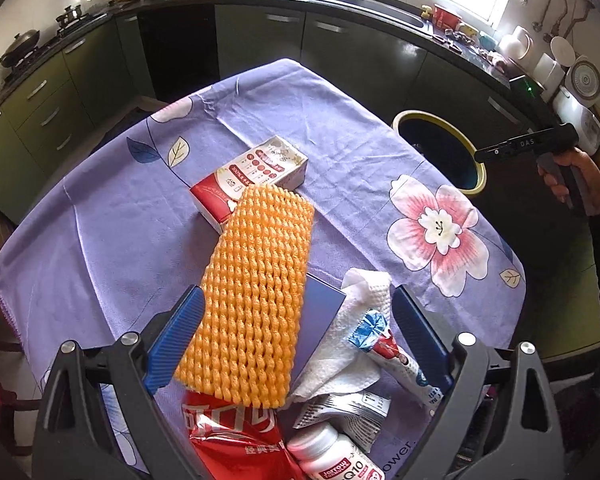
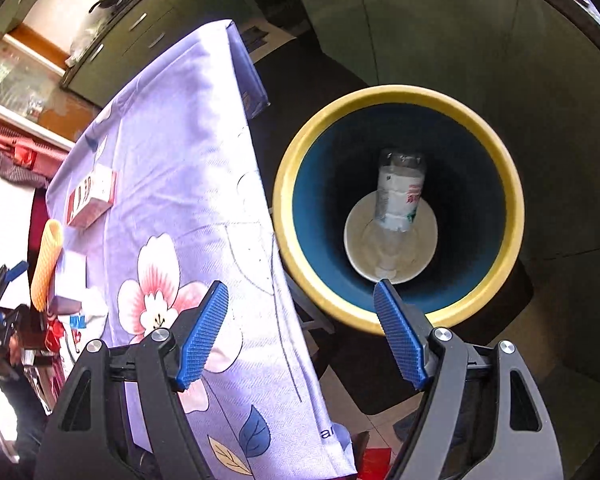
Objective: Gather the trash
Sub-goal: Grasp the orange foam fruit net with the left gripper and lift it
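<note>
two open grippers, trash on the table and a bottle in the bin

we see our left gripper point(image 1: 296, 300) tilted down over the purple flowered tablecloth point(image 1: 112, 216), its blue pads spread wide and pressing on nothing. between them lie the near end of an orange foam net point(image 1: 252, 296), a dark blue box point(image 1: 320, 312) under it and a crumpled paper towel point(image 1: 356, 344). closer to the camera sit a red snack bag point(image 1: 236, 436), a white pill bottle point(image 1: 332, 456) and a small printed wrapper point(image 1: 396, 356). a red and white carton point(image 1: 256, 176) lies beyond the net, touching its far end.

our right gripper point(image 2: 302, 304) hangs over the table's edge and the yellow-rimmed bin point(image 2: 512, 200), its jaws apart and empty. inside the bin a clear plastic bottle point(image 2: 400, 196) rests on a pale round dish point(image 2: 356, 240). in the left view the bin point(image 1: 478, 182) stands just beside the table, with a hand point(image 1: 568, 176) holding the right gripper above it.
</note>
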The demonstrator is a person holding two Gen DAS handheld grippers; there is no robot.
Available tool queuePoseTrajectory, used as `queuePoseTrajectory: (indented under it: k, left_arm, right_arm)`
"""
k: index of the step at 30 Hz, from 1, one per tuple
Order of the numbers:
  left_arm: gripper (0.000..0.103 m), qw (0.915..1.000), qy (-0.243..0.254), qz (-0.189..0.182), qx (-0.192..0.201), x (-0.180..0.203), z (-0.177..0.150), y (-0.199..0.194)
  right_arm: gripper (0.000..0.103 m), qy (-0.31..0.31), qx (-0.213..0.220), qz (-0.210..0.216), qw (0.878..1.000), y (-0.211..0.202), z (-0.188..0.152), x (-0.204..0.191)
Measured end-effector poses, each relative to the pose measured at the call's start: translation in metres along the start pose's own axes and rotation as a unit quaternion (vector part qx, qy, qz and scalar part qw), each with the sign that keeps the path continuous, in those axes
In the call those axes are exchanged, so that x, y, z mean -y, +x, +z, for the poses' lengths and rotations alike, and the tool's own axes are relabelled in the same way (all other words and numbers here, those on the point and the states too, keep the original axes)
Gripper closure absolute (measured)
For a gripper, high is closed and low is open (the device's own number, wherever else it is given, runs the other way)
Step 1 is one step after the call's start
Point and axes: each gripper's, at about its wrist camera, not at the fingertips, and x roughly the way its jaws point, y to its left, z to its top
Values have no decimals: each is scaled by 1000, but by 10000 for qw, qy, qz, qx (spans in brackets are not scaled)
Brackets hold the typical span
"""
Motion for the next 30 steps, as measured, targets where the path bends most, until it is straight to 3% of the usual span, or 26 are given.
queuePoseTrajectory:
  k: [9,13,17,20,23,25,29,30]
  left_arm:
    - [38,9995,-138,-44,-286,-14,-3,13]
    - [54,9992,-241,-62,-303,-18,-4,12]
    - [61,9992,-292,-55,-264,-22,-5,10]
    - [60,9996,-166,-127,-211,-19,-6,7]
    - [26,9999,-5,135,-102,-13,-6,3]
    - [26,9997,120,211,-75,-10,-7,2]
    - [58,9991,70,300,-297,-12,-8,11]
    - [60,9991,50,308,-288,-14,-8,11]
  right_arm:
    - [28,-163,-133,60,9998,21,2,-22]
    - [28,-222,-168,104,9996,26,3,-29]
    - [28,-274,-208,124,9993,28,1,-34]
    - [27,-286,-224,140,9992,28,-1,-36]
    - [27,-302,-229,142,9992,28,-3,-38]
    - [27,-306,-226,143,9992,28,-4,-39]
    - [27,-302,-216,159,9992,28,-4,-39]
    - [27,-307,-210,164,9992,28,-4,-39]
